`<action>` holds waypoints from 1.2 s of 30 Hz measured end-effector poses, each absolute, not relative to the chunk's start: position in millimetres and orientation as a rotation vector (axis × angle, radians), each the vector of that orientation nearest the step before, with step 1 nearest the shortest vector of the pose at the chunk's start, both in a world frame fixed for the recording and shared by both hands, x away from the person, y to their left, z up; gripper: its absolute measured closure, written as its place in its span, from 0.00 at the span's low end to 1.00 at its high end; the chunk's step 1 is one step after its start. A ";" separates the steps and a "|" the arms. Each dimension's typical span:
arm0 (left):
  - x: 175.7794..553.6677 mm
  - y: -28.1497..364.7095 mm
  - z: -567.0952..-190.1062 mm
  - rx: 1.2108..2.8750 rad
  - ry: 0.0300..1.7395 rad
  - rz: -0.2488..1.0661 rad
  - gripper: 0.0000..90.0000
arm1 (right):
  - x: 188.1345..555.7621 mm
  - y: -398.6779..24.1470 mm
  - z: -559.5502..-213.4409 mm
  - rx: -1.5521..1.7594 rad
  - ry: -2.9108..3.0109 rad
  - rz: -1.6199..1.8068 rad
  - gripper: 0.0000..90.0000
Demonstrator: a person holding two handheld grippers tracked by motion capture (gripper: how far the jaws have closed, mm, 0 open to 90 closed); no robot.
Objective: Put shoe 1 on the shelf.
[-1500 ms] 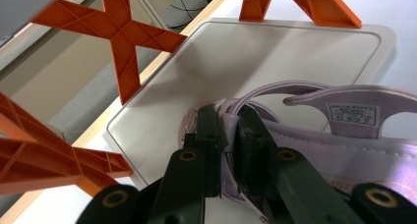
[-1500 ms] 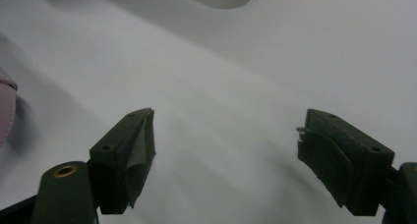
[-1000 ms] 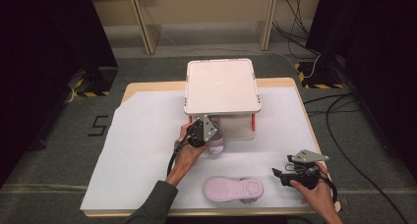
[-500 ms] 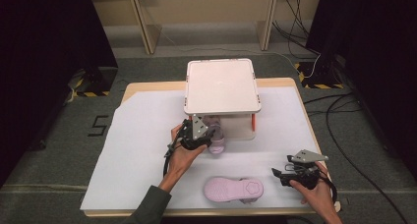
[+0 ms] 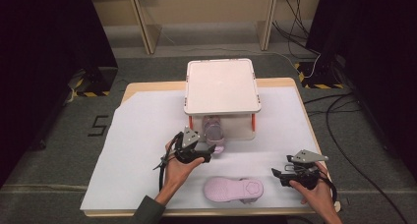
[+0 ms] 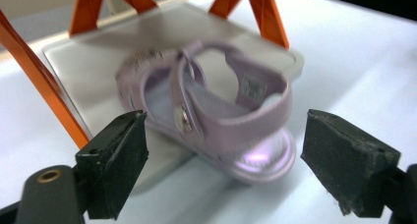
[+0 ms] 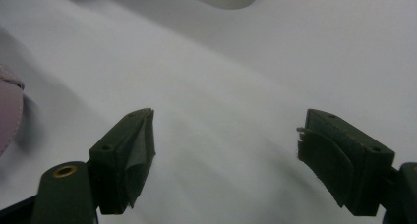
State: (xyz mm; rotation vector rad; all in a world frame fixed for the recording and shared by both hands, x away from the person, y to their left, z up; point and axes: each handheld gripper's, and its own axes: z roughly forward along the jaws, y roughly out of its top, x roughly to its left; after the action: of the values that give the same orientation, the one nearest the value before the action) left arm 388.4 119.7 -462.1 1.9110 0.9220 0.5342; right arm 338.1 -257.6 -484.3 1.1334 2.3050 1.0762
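A lilac sandal [image 5: 214, 133] lies upright on the lower plate of a white shelf rack [image 5: 222, 85], its heel end sticking out over the plate's front edge. In the left gripper view the sandal [image 6: 216, 121] sits just ahead of my left gripper [image 6: 226, 165]. Its jaws have just been opening; they stand wide and touch nothing. A second lilac sandal [image 5: 233, 189] lies sole up near the table's front edge. To its right my right gripper [image 5: 276, 175] rests open over the white sheet, with nothing between its pads [image 7: 130, 155].
The rack stands on orange legs [image 6: 39, 81] at the middle back of the table. White paper [image 5: 142, 150] covers the tabletop. The sole-up sandal's edge [image 7: 9, 111] lies left of the right gripper. Cables run over the floor at the right.
My left gripper has let go of the sandal on the rack's lower plate and drawn back toward the front left, its jaws opened. The right gripper has kept still.
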 end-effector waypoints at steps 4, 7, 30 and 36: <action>391.5 113.0 -473.2 1.932 0.953 0.472 0.18 | 338.1 -257.6 -484.4 1.135 2.307 1.075 0.24; 394.4 107.5 -480.8 1.960 0.967 0.471 0.19 | 338.1 -257.7 -484.4 1.135 2.310 1.073 0.24; 400.2 110.4 -485.8 2.038 0.952 0.486 0.29 | 338.1 -257.8 -484.5 1.129 2.311 1.073 0.24; 407.4 121.2 -484.0 2.020 0.976 0.490 0.37 | 338.2 -257.1 -484.7 1.126 2.310 1.072 0.24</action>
State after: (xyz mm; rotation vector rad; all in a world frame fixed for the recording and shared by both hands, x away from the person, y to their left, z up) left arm 407.4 121.2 -484.0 2.0196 0.9758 0.4898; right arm 338.2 -257.1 -484.7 1.1257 2.3096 1.0720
